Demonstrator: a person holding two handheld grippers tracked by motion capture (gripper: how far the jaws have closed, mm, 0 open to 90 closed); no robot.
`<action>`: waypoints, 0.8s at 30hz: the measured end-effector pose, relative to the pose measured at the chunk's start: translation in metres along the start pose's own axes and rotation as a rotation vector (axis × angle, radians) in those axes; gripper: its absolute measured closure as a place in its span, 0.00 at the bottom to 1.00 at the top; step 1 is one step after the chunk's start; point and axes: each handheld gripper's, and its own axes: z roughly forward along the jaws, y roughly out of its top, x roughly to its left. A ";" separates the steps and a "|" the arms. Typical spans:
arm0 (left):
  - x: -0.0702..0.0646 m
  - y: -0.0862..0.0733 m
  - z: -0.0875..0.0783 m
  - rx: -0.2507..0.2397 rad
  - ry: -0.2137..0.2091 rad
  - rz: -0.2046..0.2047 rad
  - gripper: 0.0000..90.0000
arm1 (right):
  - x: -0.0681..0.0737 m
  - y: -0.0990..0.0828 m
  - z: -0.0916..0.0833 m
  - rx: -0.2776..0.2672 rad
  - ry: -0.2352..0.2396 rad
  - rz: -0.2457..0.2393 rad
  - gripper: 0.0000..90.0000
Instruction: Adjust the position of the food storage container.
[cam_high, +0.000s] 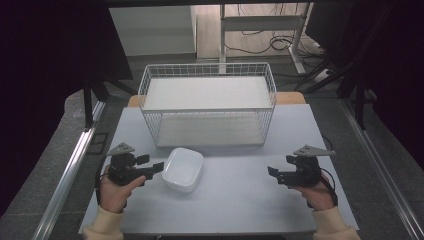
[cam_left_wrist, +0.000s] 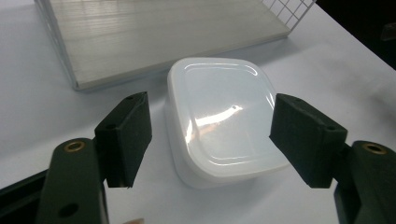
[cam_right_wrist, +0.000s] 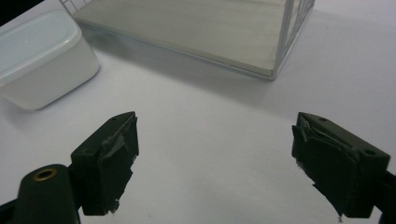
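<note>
One thing in play: the white lidded box (cam_high: 183, 169), sitting flat on the grey table (cam_high: 240, 200), just in front of the wire rack (cam_high: 207, 102) and a bit left of centre.
Box details: rounded corners, glossy lid on (you can see the glare off it in your left gripper view (cam_left_wrist: 219, 116)), walls slope inward toward the bottom. Looks slippery to me.
Left gripper: yours (cam_high: 152, 169) sits right beside the box's left edge, jaws spread wide, nothing between the pads yet. In its own view the two pads flank the near end of the box without touching it.
Right gripper: (cam_high: 274, 173) well off to the right, jaws released and empty, just bare table under them. The box sits far off in the upper left corner of its view (cam_right_wrist: 42, 56).
Rack: two shelves, both bare, open front facing you, so that's my guess for where the box ends up.
Risk 1: the box looks about as wide as your jaws go, so if you come in off-centre one pad nudges it and it skates across the table.
Risk 2: smooth tapered walls, so a grip low or on a corner could squirt it out (classic).
Risk 3: lifting one-handed from one end, it may tip and clip the rack's front wire.
</note>
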 end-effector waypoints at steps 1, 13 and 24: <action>0.000 0.000 0.000 0.001 0.001 -0.002 0.31 | 0.000 0.000 0.000 0.000 -0.003 -0.005 0.17; 0.000 -0.004 -0.002 -0.004 -0.013 -0.002 0.32 | -0.001 -0.001 -0.002 0.021 -0.033 -0.002 0.20; 0.005 -0.003 -0.004 -0.004 -0.011 -0.018 0.33 | -0.007 -0.002 -0.007 0.025 -0.037 0.017 0.21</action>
